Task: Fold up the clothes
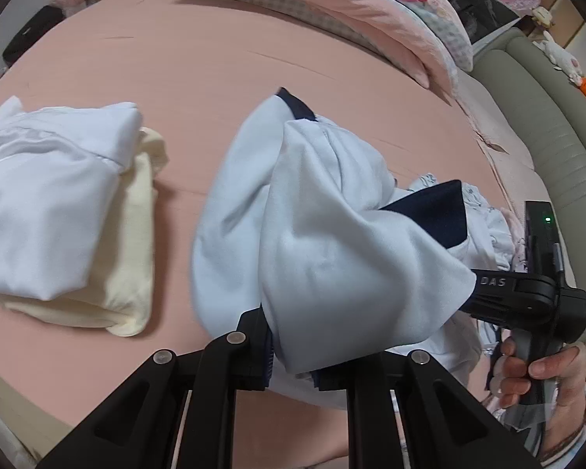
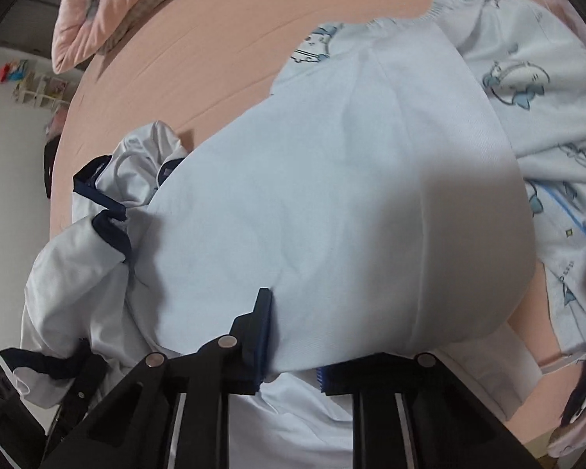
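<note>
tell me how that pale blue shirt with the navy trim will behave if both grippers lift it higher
Probably floppy: the pale blue shirt already drapes and bunches over the left gripper and right gripper. It looks thin and light, so it should lift easily. Loose parts like the navy-trimmed sleeve will likely dangle and unfold.

1. The pale blue garment (image 1: 312, 242) is soft matt cloth, with darker navy trim (image 1: 433, 211) of denser fabric.
2. The bed sheet (image 1: 215, 58) is smooth matt pink cloth.
3. The folded white top (image 1: 47, 195) is faintly sheeny cloth; the cream garment (image 1: 133, 254) under it is matt.
4. The left gripper (image 1: 293, 367) is matt black plastic with small shiny metal pins.
5. The printed pyjamas (image 2: 527, 78) are thin matt cloth.
</note>
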